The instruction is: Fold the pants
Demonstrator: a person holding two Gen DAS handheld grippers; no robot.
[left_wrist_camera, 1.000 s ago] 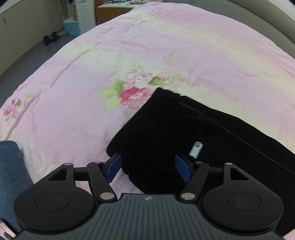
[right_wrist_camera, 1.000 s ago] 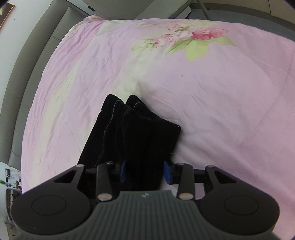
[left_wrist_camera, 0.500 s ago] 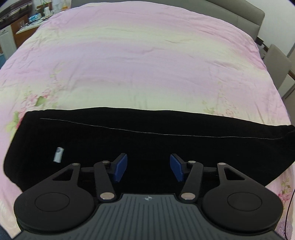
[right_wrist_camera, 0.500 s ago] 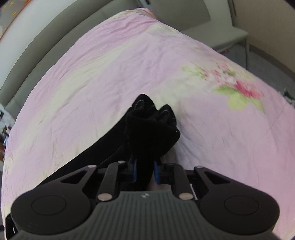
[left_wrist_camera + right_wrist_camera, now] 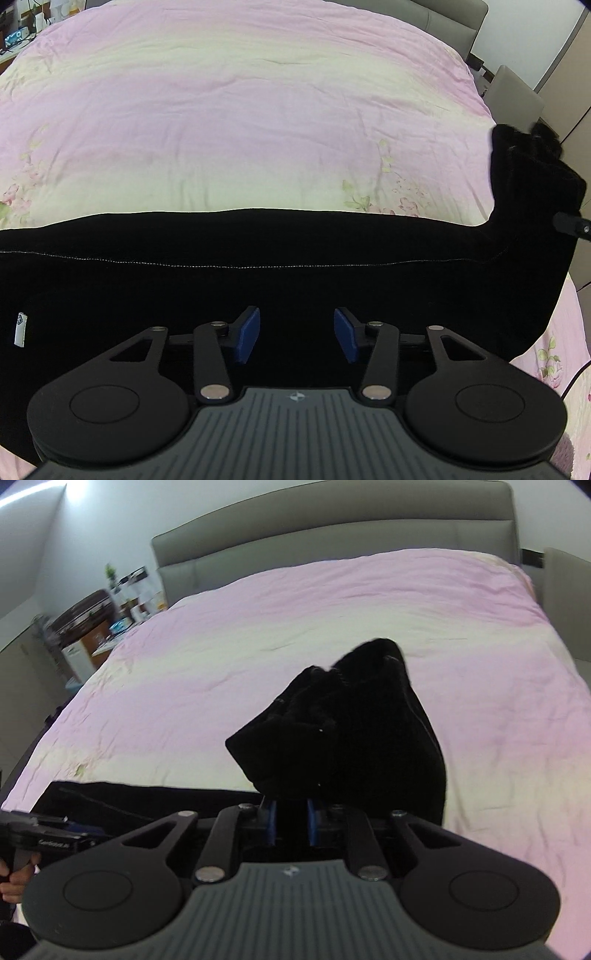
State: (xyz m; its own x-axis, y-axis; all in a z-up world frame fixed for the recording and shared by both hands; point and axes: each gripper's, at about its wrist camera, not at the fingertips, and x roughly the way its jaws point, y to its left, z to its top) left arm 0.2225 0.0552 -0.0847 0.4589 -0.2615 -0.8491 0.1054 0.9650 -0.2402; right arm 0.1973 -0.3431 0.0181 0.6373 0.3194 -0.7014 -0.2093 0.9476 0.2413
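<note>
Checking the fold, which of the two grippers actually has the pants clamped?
The right gripper, shut on the bunched black pants; the left gripper's jaws are closing, pressing nothing.

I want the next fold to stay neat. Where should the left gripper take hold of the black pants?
Probably the near edge of the pants, straight below the left gripper, coming from above. The cloth lies flat along the bed there. The jaws are closing with nothing pinched yet, while the right gripper holds the other end lifted.

We see a wide bed under a crumpled pink-and-cream floral quilt (image 5: 258,110), backed by a padded grey upholstered headboard (image 5: 332,542). Pale walls (image 5: 92,524) rise behind; a cluttered brown wooden side cabinet (image 5: 88,627) stands at the bedside.
</note>
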